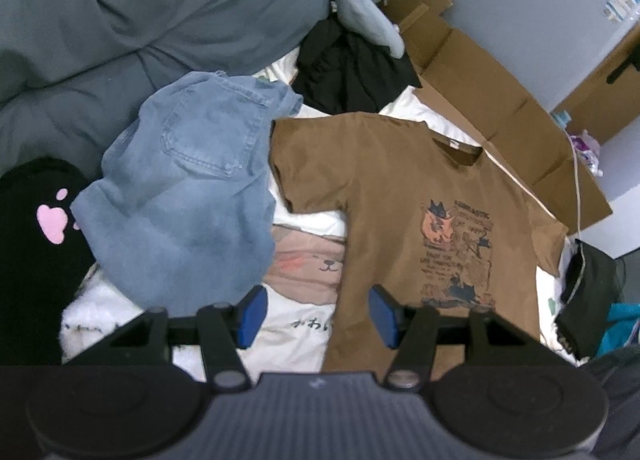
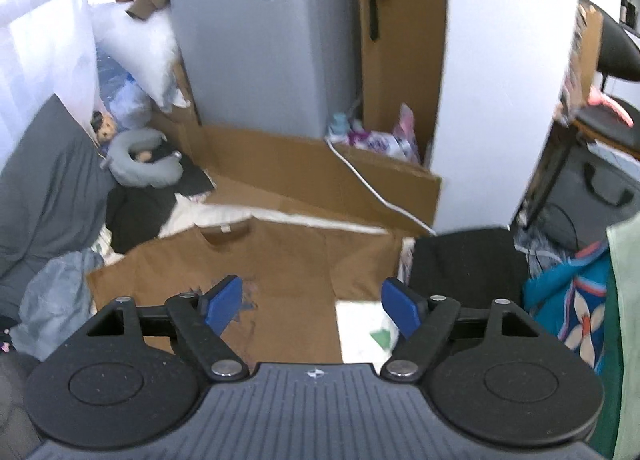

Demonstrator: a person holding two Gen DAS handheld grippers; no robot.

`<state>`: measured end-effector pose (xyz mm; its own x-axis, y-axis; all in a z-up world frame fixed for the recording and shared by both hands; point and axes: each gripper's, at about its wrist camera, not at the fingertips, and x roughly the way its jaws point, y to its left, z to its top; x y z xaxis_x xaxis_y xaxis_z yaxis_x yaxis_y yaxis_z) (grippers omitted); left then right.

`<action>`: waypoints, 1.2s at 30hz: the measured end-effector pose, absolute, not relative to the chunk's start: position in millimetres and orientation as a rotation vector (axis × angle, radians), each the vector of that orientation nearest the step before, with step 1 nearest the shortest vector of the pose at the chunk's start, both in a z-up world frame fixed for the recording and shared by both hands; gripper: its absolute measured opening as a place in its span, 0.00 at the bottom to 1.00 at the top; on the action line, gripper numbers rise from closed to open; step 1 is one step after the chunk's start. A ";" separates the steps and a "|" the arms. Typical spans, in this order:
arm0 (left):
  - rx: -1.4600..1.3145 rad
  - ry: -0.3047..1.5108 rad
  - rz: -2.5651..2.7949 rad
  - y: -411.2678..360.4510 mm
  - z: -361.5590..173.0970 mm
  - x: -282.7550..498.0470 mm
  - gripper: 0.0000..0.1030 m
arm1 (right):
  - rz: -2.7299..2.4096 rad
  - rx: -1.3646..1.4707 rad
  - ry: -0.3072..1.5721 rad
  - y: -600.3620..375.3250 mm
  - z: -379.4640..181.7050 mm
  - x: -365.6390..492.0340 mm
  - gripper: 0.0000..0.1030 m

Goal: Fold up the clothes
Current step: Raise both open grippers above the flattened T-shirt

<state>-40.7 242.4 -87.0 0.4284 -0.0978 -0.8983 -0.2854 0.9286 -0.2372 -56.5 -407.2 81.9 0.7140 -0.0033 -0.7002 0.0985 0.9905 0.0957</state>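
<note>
Two grippers hung above the bed, both with their blue-padded jaws spread wide and nothing between them. The left gripper sat over the lower hem of a brown T-shirt, which lay flat and face up on the white bedding with its neck pointing away and its printed picture showing. Just beside the shirt's sleeve lay a heap of blue jeans, back pocket up — their edge overlapped a pink cartoon print on the bedding. A black garment with a pink paw mark lay at the far left, and another black heap lay beyond the shirt. The right gripper hovered over the same brown T-shirt near its right side — flattened cardboard and a grey appliance stood behind.
</note>
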 end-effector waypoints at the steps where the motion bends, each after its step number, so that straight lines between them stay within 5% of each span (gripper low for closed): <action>1: -0.392 1.130 0.121 244.7 -86.5 -39.7 0.57 | -0.050 0.127 0.773 -401.7 87.4 -49.6 0.82; 20: -0.295 1.069 0.078 269.3 -65.0 40.9 0.59 | 0.088 0.117 0.820 -293.1 60.1 65.1 0.83; 36: -0.312 1.018 0.155 294.5 -147.1 103.7 0.53 | 0.206 0.215 0.844 -225.0 -113.6 122.0 0.84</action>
<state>103.7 294.5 -147.1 0.5190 -0.0171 -0.8546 -0.2706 0.9451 -0.1833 122.0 -225.0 -113.6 0.6469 0.2649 -0.7151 -0.0948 0.9584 0.2692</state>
